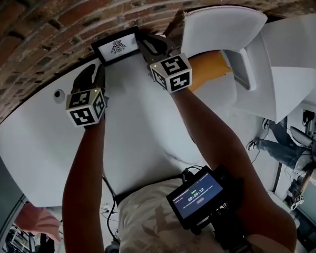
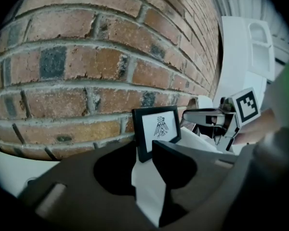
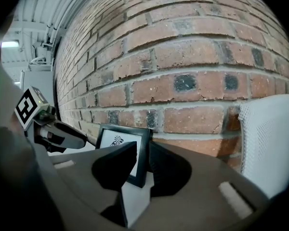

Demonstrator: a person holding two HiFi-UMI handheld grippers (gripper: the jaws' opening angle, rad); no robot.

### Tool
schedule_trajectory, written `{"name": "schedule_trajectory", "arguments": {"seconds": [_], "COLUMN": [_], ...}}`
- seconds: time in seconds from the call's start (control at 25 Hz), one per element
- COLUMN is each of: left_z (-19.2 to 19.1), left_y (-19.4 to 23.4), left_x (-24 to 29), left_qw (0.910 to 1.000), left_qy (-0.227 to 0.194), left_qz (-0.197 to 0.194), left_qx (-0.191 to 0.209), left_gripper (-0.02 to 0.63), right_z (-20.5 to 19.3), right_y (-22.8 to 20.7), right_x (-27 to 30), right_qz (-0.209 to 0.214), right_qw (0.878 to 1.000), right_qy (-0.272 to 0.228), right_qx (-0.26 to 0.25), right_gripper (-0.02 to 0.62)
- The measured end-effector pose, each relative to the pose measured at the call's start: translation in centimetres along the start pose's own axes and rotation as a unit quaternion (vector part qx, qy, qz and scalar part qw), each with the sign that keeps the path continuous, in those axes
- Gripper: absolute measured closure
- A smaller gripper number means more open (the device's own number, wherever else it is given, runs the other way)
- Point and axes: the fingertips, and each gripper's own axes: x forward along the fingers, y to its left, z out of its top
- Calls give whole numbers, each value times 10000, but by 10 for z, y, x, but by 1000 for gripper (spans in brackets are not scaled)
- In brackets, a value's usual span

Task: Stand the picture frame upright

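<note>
two grippers up: my right gripper (image 3: pixel 143 154) pinches rt edge of the small black rectangular picture frame (image 1: pixel 116 46), upright on white tabletop (image 1: pixel 139 136) by red brick wall (image 1: pixel 47 15); my left gripper (image 2: pixel 143 153) jaws apart, empty, nr its left corner.

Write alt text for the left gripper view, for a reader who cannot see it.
A small black frame holding a bird drawing stands upright before a brick wall. The left tongs fill the foreground, open, with the frame's lower left corner showing through their gap; the right tongs reach in toward its right edge.
</note>
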Motion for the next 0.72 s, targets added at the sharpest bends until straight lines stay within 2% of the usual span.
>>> {"name": "schedule_trajectory", "arguments": {"seconds": [0.48, 0.72], "left_z": [-23, -35], "left_y": [-25, -40], "left_x": [-70, -103], "left_qw": [9996, 9991], "left_qy": [-97, -164], "left_qz": [-207, -294], "left_qx": [-154, -273], "left_gripper": [511, 541], "right_z": [8, 15], "right_y": [27, 47], "right_x": [-57, -88], "right_qz": [-42, -15], "right_qw": [10000, 9999], "right_qy": [-76, -147], "right_qx": [-17, -42], "right_gripper": [559, 580]}}
